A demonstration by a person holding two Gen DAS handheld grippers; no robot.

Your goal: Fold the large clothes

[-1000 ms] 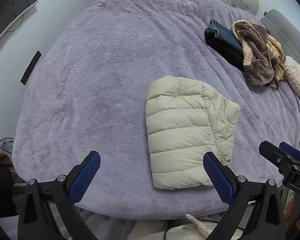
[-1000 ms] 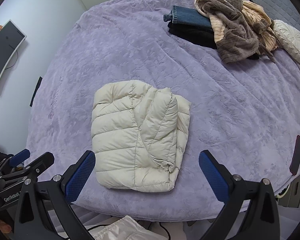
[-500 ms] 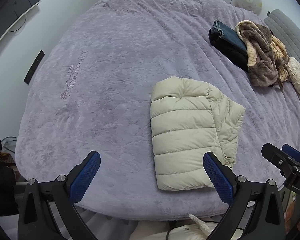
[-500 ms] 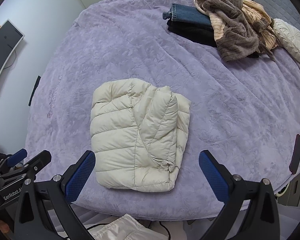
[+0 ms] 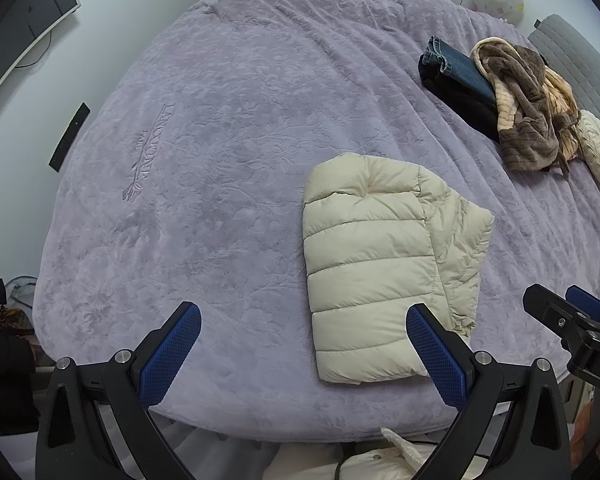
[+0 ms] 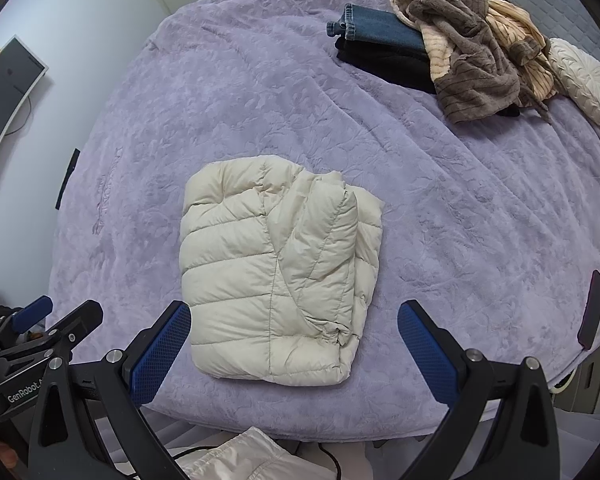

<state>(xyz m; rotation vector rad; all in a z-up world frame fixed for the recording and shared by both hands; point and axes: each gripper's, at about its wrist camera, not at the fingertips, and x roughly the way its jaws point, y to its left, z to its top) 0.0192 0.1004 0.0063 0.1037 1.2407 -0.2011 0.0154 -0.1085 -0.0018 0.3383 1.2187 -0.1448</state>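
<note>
**Puffer jacket folded, both tongs free above the bed**

The puffer jacket (image 6: 276,272), cream and quilted, lies as a compact rectangle on the near part of the bed (image 6: 460,220), close to its front edge, with a sleeve laid diagonally across its right half. The left tongs (image 5: 304,344) hang wide apart and empty, just off the bed's near edge, to the left of the packet. The right tongs (image 6: 294,344) are equally wide and grip nothing, with the packet's near edge showing between their blue pads (image 6: 160,352)

Judging by the tidy shape, the folding of this garment looks finished, or all but finished; the one loose spot is the bunched cuff at the near right corner. The step in hand seems to be the release and pull-back

Well apart, toward the far right of the bed, a brown and tan fleece garment (image 6: 480,52) lies crumpled over a stack of folded jeans (image 6: 380,32), beside a cream cushion (image 6: 584,80). If more clothes are to be folded, the next move probably calls for reaching across to that fleece, pinching it at a seam or shoulder with one pair of tongs, and dragging it onto open bedspread to spread it flat. A dark phone-like object (image 6: 592,308) sits at the bed's right edge, clear of that path
</note>
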